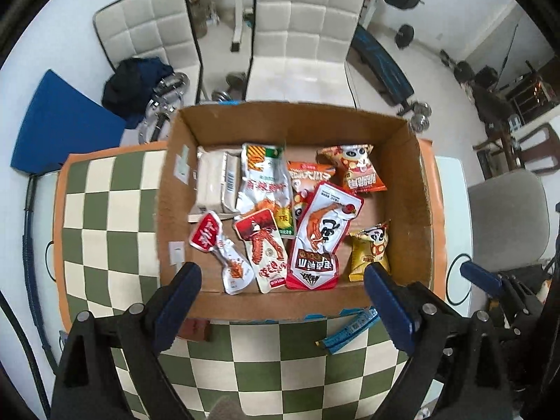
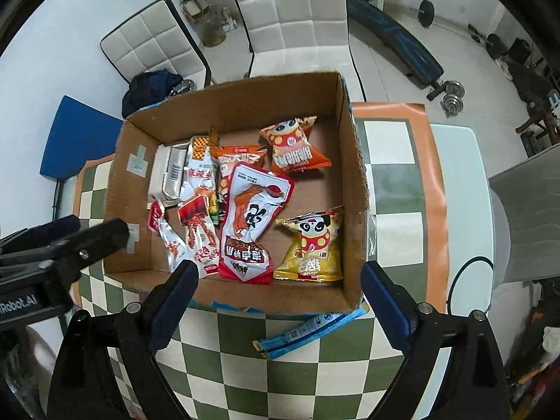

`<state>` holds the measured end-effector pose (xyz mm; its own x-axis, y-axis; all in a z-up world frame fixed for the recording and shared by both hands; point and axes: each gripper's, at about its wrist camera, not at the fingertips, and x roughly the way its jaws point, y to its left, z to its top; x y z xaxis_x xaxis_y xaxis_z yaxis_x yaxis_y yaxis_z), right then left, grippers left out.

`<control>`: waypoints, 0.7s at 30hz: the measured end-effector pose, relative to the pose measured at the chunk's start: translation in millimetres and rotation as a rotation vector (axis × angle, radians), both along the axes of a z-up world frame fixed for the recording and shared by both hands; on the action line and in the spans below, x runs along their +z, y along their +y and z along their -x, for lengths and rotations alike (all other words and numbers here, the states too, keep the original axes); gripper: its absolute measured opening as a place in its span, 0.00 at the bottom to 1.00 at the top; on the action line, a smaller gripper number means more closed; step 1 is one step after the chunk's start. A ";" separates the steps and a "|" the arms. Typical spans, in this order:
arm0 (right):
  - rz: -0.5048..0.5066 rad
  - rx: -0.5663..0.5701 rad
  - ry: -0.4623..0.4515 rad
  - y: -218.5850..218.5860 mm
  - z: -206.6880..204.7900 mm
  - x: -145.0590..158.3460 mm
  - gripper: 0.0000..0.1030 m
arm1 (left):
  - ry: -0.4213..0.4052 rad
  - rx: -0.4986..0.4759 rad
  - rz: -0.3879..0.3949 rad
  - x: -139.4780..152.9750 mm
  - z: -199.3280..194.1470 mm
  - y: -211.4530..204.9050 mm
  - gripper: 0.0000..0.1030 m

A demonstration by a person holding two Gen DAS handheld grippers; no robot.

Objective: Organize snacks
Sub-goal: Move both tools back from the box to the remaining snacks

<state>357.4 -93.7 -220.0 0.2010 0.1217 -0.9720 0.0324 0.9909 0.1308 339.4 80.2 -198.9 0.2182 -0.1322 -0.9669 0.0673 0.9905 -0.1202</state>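
Both grippers hang over the box (image 1: 416, 189) and point down into it. The left gripper (image 1: 281, 280) has its fingers spread wide, with nothing between them. The right gripper (image 2: 280, 278) is spread wide too, and it holds nothing.

Most snacks are already in the box. One is not. A long blue stick pack (image 2: 311, 329) lies on the checked cloth (image 2: 245, 367), just outside the near wall of the box. It looks like the next thing to pick up.

The right gripper is nearer to it, so it seems the better one to use. It should come down straight, with one finger on each long side of the stick pack. The pack is thin and flat, so the fingers need to go low, almost to the cloth, and then close gently. A hard squeeze could crush what is inside. Then it should lift over the wall and let go in a bare spot on the box floor.

In the box, a big red and white pouch (image 1: 316, 241) lies in the middle, on top of other packs. A yellow panda bag (image 1: 371, 252) sits by the right wall. An orange panda bag (image 1: 353, 169) sits near the back. A pale, silvery pack (image 1: 213, 185) lies at the left.
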 end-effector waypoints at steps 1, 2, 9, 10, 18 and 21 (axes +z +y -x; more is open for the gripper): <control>-0.004 -0.001 -0.004 0.8 2.8 2.5 0.93 | -0.009 0.004 0.002 2.7 2.5 1.9 0.92; -0.009 -0.003 -0.009 1.3 6.0 5.0 0.93 | -0.021 0.009 0.002 5.5 6.2 4.1 0.92; -0.075 -0.044 -0.039 1.1 29.9 19.3 0.94 | -0.145 0.058 -0.064 23.7 40.7 16.3 0.92; -0.095 -0.056 -0.043 -1.0 33.4 20.1 0.94 | -0.165 0.068 -0.078 25.3 47.4 18.4 0.92; -0.235 -0.236 -0.015 -35.3 86.6 -10.3 0.94 | -0.195 0.195 -0.179 -9.7 105.5 52.8 0.92; -0.262 -0.312 0.038 -50.0 105.2 -41.4 0.94 | -0.110 0.230 -0.187 -45.2 115.4 69.4 0.92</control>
